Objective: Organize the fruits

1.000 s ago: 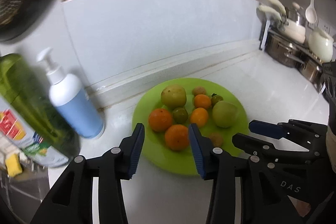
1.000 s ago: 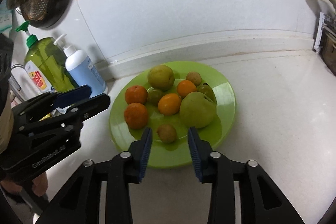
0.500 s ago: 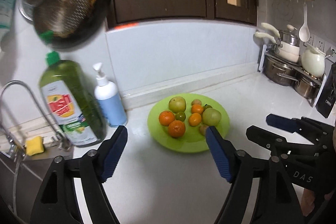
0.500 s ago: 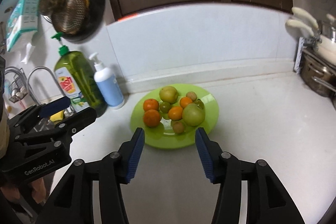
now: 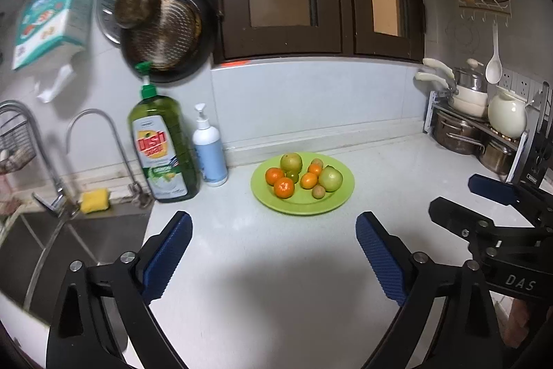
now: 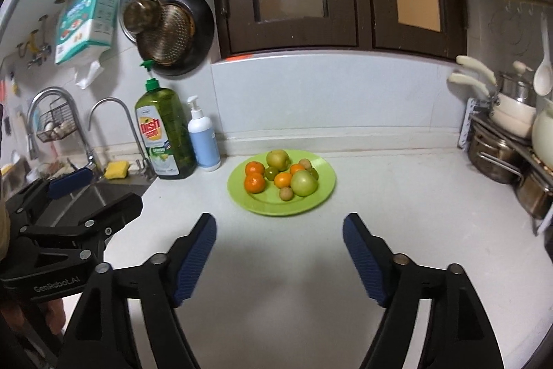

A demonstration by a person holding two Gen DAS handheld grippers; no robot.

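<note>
A lime green plate (image 5: 340, 197) (image 6: 321, 197) rests on the white counter, holding several fruits: orange mandarins (image 5: 284, 187) (image 6: 254, 183), a large green apple (image 5: 330, 178) (image 6: 303, 183), a yellow-green fruit (image 5: 291, 162) (image 6: 277, 159) and small brown ones (image 6: 286, 194). My left gripper (image 5: 273, 236) hangs well back from the plate, its jaws opening wide with nothing between them. My right gripper (image 6: 279, 232) is likewise back from the plate, jaws opening and empty. Each gripper shows at the edge of the other's view.
A green dish soap bottle (image 5: 162, 144) (image 6: 165, 134) and a white pump bottle (image 5: 209, 151) (image 6: 203, 137) stand left of the plate. A sink with taps (image 5: 86, 140) lies further left. Pots on a rack (image 5: 473, 127) (image 6: 501, 140) line the right side.
Both grippers have pulled back and up from right over the plate, so the fruits look much smaller. Both sets of jaws have spread from nearly closed to wide apart.
</note>
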